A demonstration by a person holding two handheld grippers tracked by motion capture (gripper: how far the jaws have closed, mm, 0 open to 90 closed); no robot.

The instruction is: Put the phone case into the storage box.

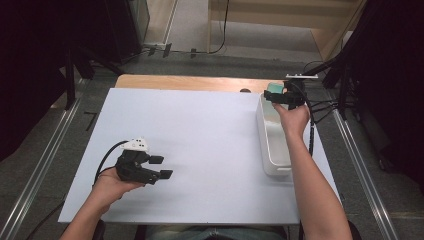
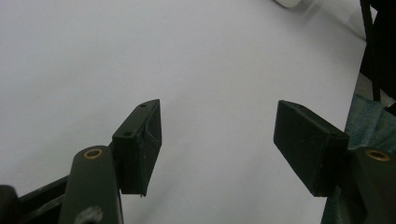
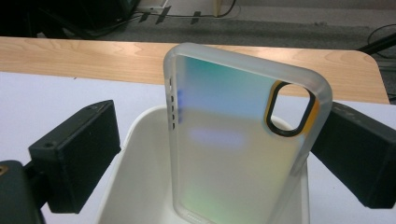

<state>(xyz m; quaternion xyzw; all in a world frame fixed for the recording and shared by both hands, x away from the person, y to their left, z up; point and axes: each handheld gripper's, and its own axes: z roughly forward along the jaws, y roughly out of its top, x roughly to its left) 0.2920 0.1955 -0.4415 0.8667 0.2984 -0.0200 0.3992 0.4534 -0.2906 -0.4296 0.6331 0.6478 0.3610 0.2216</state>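
The phone case (image 3: 243,140), frosted and half clear, stands upright between the jaws of the right claw (image 3: 215,154), above the far end of the white bin (image 1: 272,145). Its one edge touches the right jaw; from the other jaw it is apart, so the claw is released. The left claw (image 1: 161,167) is released too, low over the counter (image 1: 200,130).

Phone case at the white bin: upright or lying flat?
Upright. In the right gripper view the phone case stands on end in the white bin, camera cutout at top, between the right gripper's open jaws.
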